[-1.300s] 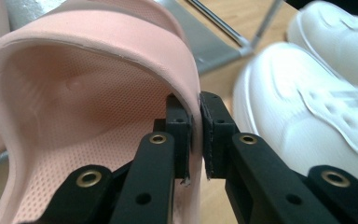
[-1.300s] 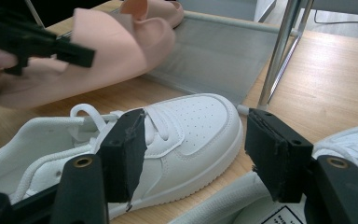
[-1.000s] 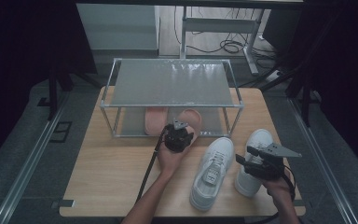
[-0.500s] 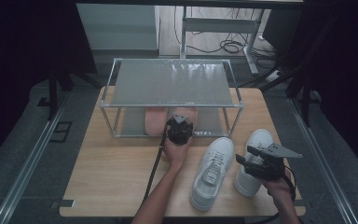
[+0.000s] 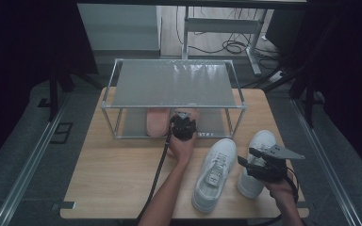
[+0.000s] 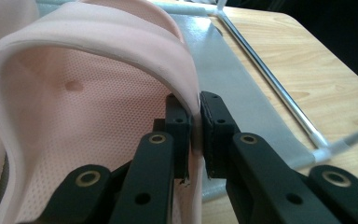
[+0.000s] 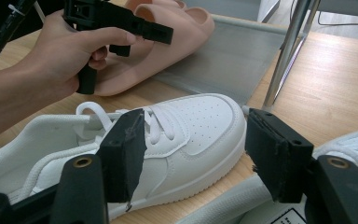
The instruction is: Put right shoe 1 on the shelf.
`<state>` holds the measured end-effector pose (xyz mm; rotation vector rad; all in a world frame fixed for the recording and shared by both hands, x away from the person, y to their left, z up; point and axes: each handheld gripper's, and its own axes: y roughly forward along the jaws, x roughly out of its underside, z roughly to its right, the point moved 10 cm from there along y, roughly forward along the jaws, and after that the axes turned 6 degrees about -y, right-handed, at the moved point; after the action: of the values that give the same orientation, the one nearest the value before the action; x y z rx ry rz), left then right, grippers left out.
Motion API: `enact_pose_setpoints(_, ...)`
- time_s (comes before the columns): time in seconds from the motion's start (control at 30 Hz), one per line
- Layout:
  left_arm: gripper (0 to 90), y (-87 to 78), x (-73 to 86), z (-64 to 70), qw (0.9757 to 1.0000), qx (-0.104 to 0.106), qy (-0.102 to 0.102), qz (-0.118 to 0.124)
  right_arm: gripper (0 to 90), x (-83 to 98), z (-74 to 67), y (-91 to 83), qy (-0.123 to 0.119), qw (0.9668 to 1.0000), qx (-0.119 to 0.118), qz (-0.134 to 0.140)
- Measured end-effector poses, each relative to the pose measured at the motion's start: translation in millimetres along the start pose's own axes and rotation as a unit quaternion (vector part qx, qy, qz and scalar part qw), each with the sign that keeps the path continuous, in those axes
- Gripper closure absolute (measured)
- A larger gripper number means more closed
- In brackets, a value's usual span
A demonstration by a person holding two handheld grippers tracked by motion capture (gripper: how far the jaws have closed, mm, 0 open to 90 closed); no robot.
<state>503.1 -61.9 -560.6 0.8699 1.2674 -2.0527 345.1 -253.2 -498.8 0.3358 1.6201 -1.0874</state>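
My left gripper [image 5: 184,120] [image 6: 196,105] is shut on the side edge of a pink slipper [image 6: 98,93] [image 7: 186,23] at the front of the metal rack's lower shelf [image 6: 233,84]. Its jaws have just eased open a little, and the slipper's edge is still pinched between them. A second pink slipper [image 5: 157,121] lies on that shelf to the left. Two white sneakers [image 5: 214,172] [image 5: 260,143] sit on the table to the right. My right gripper [image 5: 243,164] [image 7: 193,135] is open over the right sneaker, holding nothing, and faces the toe of the left sneaker [image 7: 186,126].
The two-tier rack [image 5: 174,82] stands at the back of the wooden table [image 5: 113,179], its posts [image 7: 284,51] close to the sneakers. A black cable [image 5: 158,174] trails from the left gripper along the forearm. Bare wood lies at the front left.
My left gripper has moved away from the person toward the rack, carrying the pink slipper further under the top shelf. The right gripper and both sneakers have stayed put.
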Motion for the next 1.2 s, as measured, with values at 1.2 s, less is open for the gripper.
enact_pose_setpoints(1.2, 84.9, -99.8, 46.5, -9.8, 0.9923, 0.094, 0.080, -0.006, 38.7, 0.7, -1.6, 0.9, -0.004, 1.0000, 0.004, -0.005)
